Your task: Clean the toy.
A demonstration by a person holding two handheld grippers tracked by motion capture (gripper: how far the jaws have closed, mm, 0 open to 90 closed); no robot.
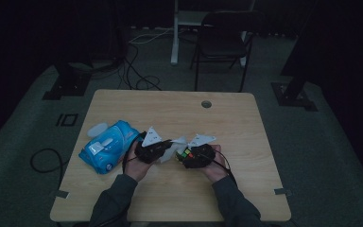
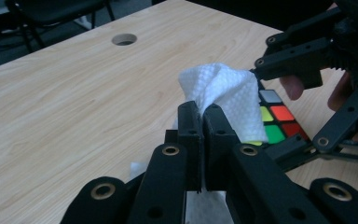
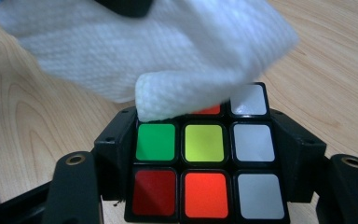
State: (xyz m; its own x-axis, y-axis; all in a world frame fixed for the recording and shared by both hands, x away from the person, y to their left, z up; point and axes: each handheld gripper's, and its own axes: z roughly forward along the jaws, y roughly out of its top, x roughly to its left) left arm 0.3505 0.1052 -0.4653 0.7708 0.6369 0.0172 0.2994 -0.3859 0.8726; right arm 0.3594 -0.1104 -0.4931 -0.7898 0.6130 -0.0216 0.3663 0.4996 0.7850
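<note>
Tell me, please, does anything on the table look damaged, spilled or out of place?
Nothing stands out. The left gripper pinches a white wipe against the puzzle cube clamped in the right gripper. The cube is scrambled but intact. A blue wipe pack lies flat on the table.

Between the left gripper point(image 1: 168, 144) and the right gripper point(image 1: 184, 156) almost no room is free: the white cloth point(image 2: 223, 95) held in the left jaws lies on the top face of the puzzle cube point(image 3: 205, 163) that the right jaws clamp, so nothing can pass there. Just beside the left jaws, on their outer side, the blue wipes pack point(image 1: 108, 145) and a small pale lid point(image 1: 97, 129) block the way. Beyond both jaws, the tabletop point(image 1: 179, 111) is bare wood up to the round cable hole point(image 1: 206, 104). On the outer side of the right jaws the wood is open up to the edge
</note>
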